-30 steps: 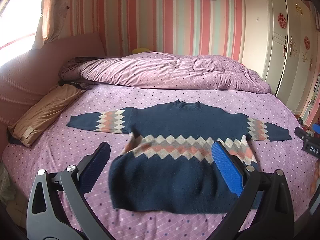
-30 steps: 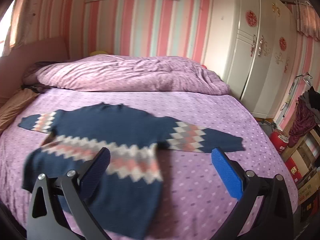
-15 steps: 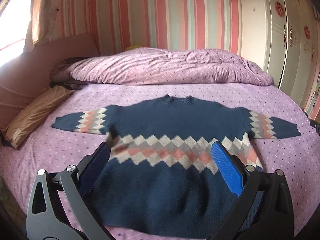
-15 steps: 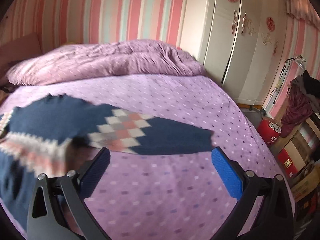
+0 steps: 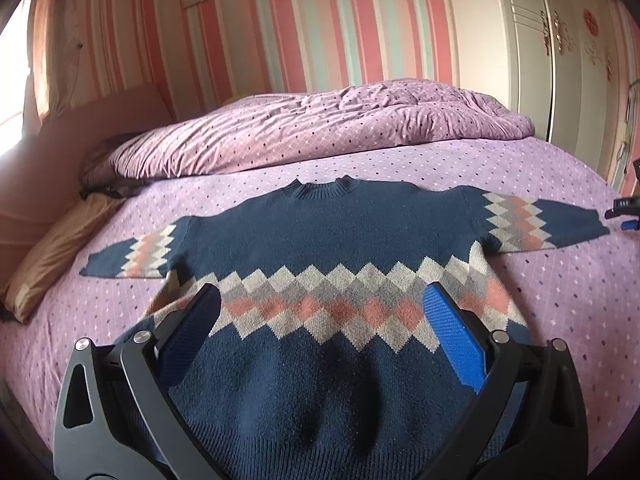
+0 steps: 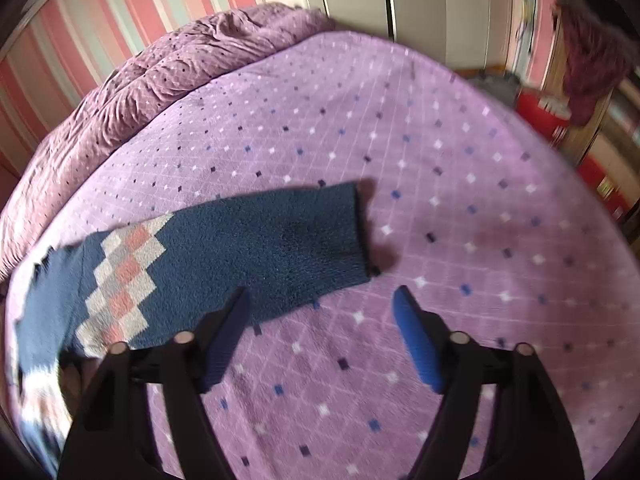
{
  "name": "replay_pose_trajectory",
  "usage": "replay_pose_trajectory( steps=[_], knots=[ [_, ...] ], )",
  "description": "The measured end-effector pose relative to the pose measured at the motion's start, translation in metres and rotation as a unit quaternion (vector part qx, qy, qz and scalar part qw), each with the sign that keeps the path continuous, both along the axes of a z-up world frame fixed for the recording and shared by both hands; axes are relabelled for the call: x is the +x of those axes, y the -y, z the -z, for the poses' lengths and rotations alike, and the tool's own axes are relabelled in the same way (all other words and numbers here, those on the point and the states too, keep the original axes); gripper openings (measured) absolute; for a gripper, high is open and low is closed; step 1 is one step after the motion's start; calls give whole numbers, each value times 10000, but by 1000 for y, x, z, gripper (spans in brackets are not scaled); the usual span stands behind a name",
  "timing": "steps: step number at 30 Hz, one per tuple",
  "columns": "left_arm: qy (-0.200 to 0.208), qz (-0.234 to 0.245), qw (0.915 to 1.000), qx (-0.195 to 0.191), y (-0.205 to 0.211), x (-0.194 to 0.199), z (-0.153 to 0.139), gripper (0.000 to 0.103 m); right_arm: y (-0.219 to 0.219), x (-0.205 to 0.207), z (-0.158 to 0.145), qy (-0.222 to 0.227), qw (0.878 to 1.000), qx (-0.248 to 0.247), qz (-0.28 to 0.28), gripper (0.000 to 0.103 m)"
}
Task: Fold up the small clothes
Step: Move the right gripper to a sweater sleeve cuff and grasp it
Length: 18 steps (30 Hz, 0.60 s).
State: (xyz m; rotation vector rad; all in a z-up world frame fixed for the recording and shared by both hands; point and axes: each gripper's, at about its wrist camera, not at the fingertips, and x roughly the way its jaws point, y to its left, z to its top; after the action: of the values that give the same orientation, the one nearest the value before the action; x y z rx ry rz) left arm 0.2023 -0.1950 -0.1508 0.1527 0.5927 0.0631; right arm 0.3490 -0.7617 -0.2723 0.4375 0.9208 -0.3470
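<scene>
A navy knitted sweater with a band of cream, grey and pink diamonds [image 5: 328, 240] lies spread flat, front up, on the lilac bedspread dotted with small diamonds [image 5: 560, 300], both sleeves stretched out sideways. The left gripper [image 5: 320, 320] hangs over the sweater's lower body, its blue-padded fingers [image 5: 456, 344] spread wide and holding nothing. The right gripper [image 6: 320, 320] sits above the bedspread just beside the right sleeve cuff [image 6: 340, 232]; its fingers are likewise parted and empty, the left finger over the sleeve's edge, contact not discernible. A rumpled purple quilt [image 5: 320, 128] is heaped at the far side. A tan pillow [image 5: 52, 252] rests at the left edge. White wardrobe doors [image 5: 560, 40] stand at the right.
</scene>
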Motion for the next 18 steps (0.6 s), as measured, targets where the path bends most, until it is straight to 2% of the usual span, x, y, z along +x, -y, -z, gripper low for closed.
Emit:
replay_pose_trajectory(
  steps=[3, 11, 14, 15, 18],
  knots=[
    [-16, -6, 10000, 91, 2, 1, 4, 100, 9, 4, 15, -116, 9996, 221, 145, 58],
    [-86, -21, 9998, 181, 3, 2, 13, 100, 24, 16, 45, -173, 9962, 772, 374, 56],
    [-99, -15, 9997, 213, 1, 0, 14, 100, 29, 19, 52, -66, 9939, 935, 582, 52],
    [-107, -13, 9997, 234, 0, 0, 15, 100, 30, 20, 53, -21, 9934, 962, 631, 49],
    [-130, -35, 9996, 252, -2, 0, 17, 100, 31, 23, 54, 8, 9923, 979, 762, 31]
  ],
)
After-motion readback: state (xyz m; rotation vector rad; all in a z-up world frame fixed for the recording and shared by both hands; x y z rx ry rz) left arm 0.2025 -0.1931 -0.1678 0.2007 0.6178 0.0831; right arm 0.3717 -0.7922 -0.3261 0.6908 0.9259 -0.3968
